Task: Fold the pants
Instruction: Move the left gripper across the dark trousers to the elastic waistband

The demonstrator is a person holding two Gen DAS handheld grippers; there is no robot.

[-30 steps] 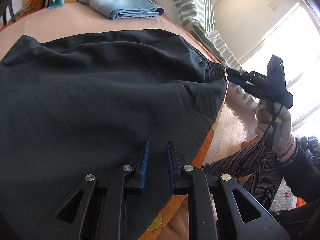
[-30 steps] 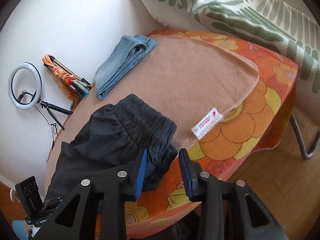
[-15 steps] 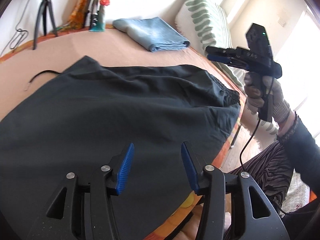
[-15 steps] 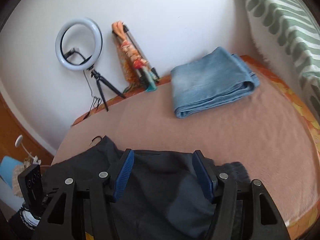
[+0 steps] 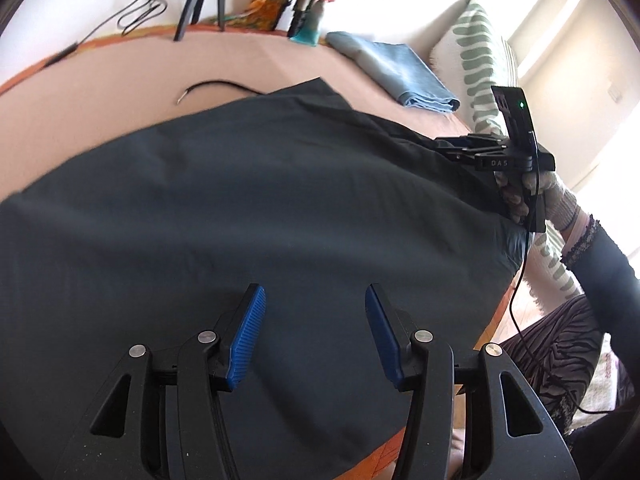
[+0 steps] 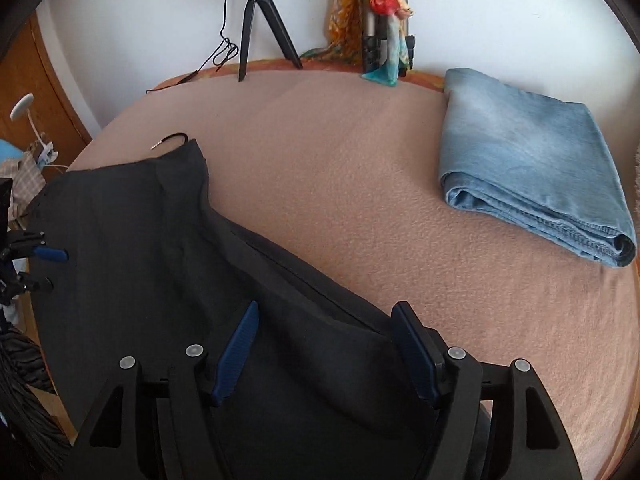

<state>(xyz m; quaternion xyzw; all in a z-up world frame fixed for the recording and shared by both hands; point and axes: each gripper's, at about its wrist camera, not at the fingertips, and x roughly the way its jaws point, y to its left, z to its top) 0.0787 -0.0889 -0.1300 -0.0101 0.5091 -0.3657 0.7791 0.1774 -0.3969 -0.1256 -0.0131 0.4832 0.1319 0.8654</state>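
Dark pants [image 5: 248, 208] lie spread on a tan blanket [image 5: 100, 80] on the bed; they also show in the right wrist view [image 6: 160, 248]. My left gripper [image 5: 314, 312] is open and empty, just above the near part of the pants. My right gripper [image 6: 324, 332] is open over the waist end of the pants, with cloth between and under its fingers. The right gripper also shows in the left wrist view [image 5: 452, 148], at the pants' right end. The left gripper shows in the right wrist view [image 6: 50, 268] at the far left edge.
Folded blue jeans [image 6: 532, 176] lie on the blanket's [image 6: 340, 152] far right. A tripod [image 6: 256, 16], a doll [image 6: 390, 20] and cables stand along the back wall. A green striped pillow [image 5: 476, 64] is at the right. A black cord [image 5: 216, 88] lies by the pants' far corner.
Both grippers have opened wide and let go of the pants. Both have swung over the bed; the right one came down onto the waist end.
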